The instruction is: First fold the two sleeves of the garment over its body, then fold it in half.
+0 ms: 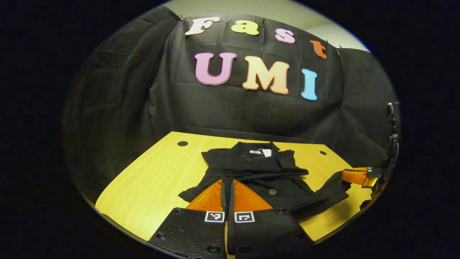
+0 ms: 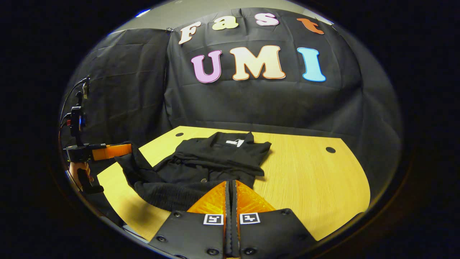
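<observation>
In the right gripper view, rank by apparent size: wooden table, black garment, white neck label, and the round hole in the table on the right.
1. wooden table
2. black garment
3 and 4. white neck label and round hole: both tiny and similar, so I won't rank them.

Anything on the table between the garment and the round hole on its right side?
No. In the right gripper view, bare table runs from the garment to the hole.

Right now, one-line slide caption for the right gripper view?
Both grippers pinch the black garment by its near hem above the wooden table.
</observation>
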`<action>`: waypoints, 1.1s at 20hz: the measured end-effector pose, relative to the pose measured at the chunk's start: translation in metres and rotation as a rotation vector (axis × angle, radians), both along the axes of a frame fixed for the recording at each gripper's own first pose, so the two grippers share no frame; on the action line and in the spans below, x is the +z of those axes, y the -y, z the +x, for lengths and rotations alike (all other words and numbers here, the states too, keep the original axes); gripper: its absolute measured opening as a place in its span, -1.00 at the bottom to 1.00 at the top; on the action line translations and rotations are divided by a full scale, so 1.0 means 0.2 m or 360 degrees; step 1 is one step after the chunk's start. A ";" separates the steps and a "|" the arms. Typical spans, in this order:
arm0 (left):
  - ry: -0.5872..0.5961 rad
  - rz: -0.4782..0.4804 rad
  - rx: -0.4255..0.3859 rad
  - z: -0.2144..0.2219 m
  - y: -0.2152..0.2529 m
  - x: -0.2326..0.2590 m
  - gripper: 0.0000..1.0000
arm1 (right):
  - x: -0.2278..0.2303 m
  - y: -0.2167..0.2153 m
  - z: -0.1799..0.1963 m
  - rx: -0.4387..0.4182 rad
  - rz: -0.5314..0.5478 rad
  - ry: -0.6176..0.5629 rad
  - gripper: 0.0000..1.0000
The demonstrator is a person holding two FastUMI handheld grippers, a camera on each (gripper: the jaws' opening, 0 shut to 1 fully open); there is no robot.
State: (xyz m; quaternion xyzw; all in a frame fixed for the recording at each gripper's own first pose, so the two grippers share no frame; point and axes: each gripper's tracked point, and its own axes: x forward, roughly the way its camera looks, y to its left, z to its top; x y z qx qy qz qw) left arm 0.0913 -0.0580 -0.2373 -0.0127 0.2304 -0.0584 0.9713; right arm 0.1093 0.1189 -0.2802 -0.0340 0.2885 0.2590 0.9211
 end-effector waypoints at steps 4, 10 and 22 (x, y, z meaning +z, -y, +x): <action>0.0066 -0.0019 -0.0024 0.17 0.01 0.05 -1.00 | 0.06 -0.04 0.17 -0.0052 0.0007 0.0069 -0.96; 0.0068 -0.0047 -0.0082 0.44 0.02 0.00 -1.00 | 0.06 -0.14 0.40 -0.0130 -0.0020 0.0116 -0.96; 0.0083 -0.0077 -0.0131 1.05 0.03 -0.22 -1.00 | -0.09 -0.34 1.05 -0.0222 -0.0066 0.0148 -0.96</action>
